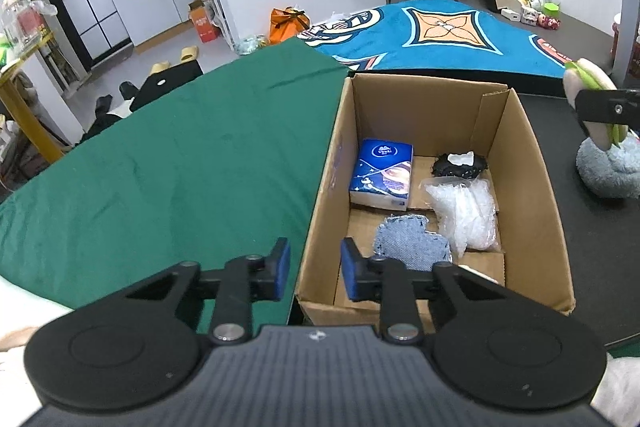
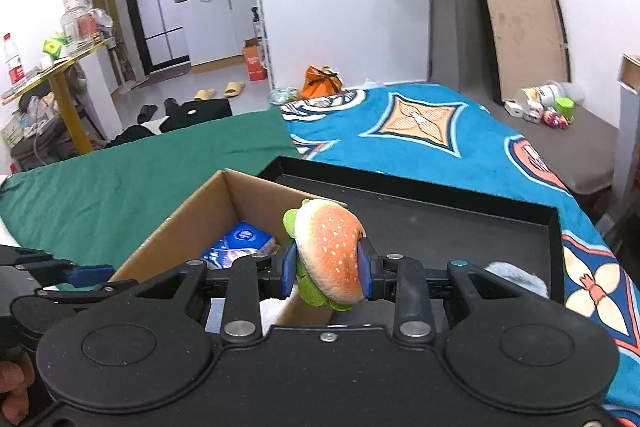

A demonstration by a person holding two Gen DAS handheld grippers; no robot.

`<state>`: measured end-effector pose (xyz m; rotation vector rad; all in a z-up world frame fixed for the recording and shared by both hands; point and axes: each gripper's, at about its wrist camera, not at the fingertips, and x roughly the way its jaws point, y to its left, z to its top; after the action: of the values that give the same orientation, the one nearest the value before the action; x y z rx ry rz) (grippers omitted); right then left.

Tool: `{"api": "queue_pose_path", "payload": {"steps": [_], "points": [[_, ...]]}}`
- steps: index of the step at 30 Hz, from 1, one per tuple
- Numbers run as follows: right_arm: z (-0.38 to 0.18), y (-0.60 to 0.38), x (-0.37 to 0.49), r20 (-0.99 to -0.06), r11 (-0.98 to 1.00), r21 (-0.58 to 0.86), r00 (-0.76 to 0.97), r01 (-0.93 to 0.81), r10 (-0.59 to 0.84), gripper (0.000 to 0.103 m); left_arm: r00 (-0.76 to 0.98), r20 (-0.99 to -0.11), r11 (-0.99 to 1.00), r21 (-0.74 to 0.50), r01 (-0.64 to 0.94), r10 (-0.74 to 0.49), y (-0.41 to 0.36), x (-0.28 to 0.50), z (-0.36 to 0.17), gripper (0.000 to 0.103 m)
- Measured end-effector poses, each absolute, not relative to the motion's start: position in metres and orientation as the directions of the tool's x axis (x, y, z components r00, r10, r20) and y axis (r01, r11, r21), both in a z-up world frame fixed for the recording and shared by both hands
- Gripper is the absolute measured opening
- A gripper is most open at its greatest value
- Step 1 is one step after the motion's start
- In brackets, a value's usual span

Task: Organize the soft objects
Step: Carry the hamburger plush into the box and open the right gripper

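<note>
An open cardboard box point(image 1: 528, 163) stands between a green cloth and a black tray. It holds a blue tissue pack point(image 1: 382, 177), a denim patch point(image 1: 412, 247), a clear plastic bag point(image 1: 466, 213) and a black item point(image 1: 460, 165). My left gripper point(image 1: 314, 269) is open and empty, straddling the box's near left wall. My right gripper point(image 2: 327, 267) is shut on a plush hamburger point(image 2: 330, 251), held above the box's right edge point(image 2: 256, 187). The hamburger also shows in the left wrist view point(image 1: 588, 81). A grey-blue fluffy toy point(image 1: 608, 169) lies on the tray.
The green cloth point(image 1: 180, 155) covers the table left of the box. The black tray point(image 2: 440, 223) lies right of the box. A blue patterned blanket point(image 2: 420, 143) lies behind. Small items point(image 2: 544, 107) stand at the far right.
</note>
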<state>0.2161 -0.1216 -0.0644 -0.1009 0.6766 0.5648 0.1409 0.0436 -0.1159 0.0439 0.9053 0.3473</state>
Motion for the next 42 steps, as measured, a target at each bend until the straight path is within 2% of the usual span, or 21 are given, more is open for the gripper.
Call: {"api": "queue_pose_path", "payload": {"steps": [2, 5, 14, 17, 19, 31, 33, 38, 42], "points": [[-0.063, -0.117, 0.214, -0.614, 0.838, 0.096, 0.631, -0.537, 0.475, 0.03, 0.568, -0.764, 0.945, 0.172, -0.277, 0.306, 0.045, 0.14, -0.116, 0.016], [-0.065, -0.109, 0.209, -0.613, 0.822, 0.094, 0.617, -0.562, 0.493, 0.03, 0.573, -0.765, 0.947, 0.152, -0.283, 0.294, 0.048, 0.139, -0.116, 0.013], [-0.075, -0.087, 0.2, -0.646, 0.783, 0.089, 0.563, -0.616, 0.516, 0.031, 0.588, -0.765, 0.949, 0.097, -0.301, 0.265, 0.057, 0.137, -0.116, 0.011], [-0.078, -0.085, 0.198, -0.665, 0.777, 0.109, 0.535, -0.62, 0.52, 0.04, 0.59, -0.765, 0.949, 0.091, -0.301, 0.26, 0.059, 0.137, -0.116, 0.011], [-0.078, -0.088, 0.198, -0.668, 0.781, 0.119, 0.533, -0.613, 0.52, 0.056, 0.589, -0.766, 0.95, 0.088, -0.3, 0.257, 0.06, 0.137, -0.117, 0.011], [-0.083, -0.108, 0.209, -0.681, 0.841, 0.091, 0.583, -0.534, 0.443, 0.057, 0.571, -0.775, 0.948, 0.112, -0.298, 0.271, 0.059, 0.14, -0.119, 0.016], [-0.085, -0.11, 0.211, -0.688, 0.847, 0.081, 0.586, -0.525, 0.429, 0.057, 0.568, -0.777, 0.948, 0.111, -0.298, 0.27, 0.059, 0.14, -0.119, 0.019], [-0.089, -0.117, 0.214, -0.692, 0.861, 0.058, 0.601, -0.506, 0.4, 0.057, 0.572, -0.769, 0.945, 0.126, -0.302, 0.285, 0.058, 0.138, -0.117, 0.044], [-0.093, -0.126, 0.219, -0.695, 0.876, 0.05, 0.613, -0.479, 0.375, 0.059, 0.577, -0.76, 0.945, 0.153, -0.289, 0.299, 0.053, 0.138, -0.117, 0.049]]}}
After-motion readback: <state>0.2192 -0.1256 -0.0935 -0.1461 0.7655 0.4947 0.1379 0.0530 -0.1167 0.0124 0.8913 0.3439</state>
